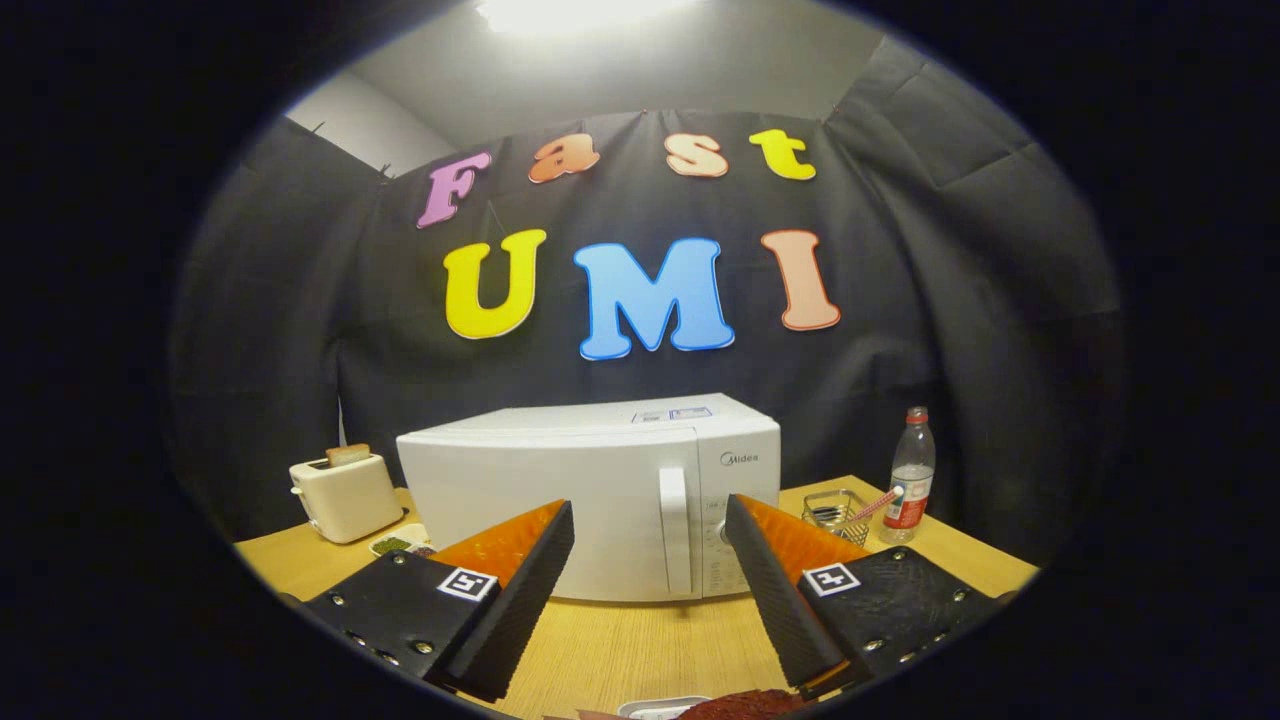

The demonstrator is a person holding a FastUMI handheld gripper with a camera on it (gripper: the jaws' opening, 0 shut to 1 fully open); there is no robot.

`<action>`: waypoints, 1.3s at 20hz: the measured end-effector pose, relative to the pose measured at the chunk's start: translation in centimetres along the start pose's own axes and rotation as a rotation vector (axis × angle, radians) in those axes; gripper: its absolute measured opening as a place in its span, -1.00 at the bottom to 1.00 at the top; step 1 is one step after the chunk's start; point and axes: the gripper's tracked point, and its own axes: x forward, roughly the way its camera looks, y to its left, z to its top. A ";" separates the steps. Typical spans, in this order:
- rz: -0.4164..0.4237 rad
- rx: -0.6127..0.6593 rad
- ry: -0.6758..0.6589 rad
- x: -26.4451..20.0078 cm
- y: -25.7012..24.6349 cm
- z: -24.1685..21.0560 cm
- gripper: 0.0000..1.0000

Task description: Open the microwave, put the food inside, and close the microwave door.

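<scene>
A white microwave (pixel 590 500) stands on the wooden table (pixel 640 650) beyond my fingers, door shut, with a vertical handle (pixel 674 530) at the door's right edge. My gripper (pixel 650 520) is open, its fingertips spread wide and apart from the microwave, framing the handle area. Nothing sits between the fingers. Below them, close to me, lies a dark reddish food item (pixel 745 706) next to the rim of a white dish (pixel 660 707), both partly cut off.
A white toaster (pixel 345 495) with a slice of bread in it stands left of the microwave, with a small dish of greens (pixel 397 545) beside it. To the right are a wire basket (pixel 835 515) and a plastic bottle (pixel 911 475). Black cloth walls the booth.
</scene>
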 end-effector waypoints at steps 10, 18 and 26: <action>-0.128 -0.065 0.127 10.1 -1.8 -5.0 0.56; -0.210 -0.034 0.140 8.1 -2.3 -4.9 -0.70; -0.008 -0.069 0.109 -5.4 5.7 -6.5 -0.70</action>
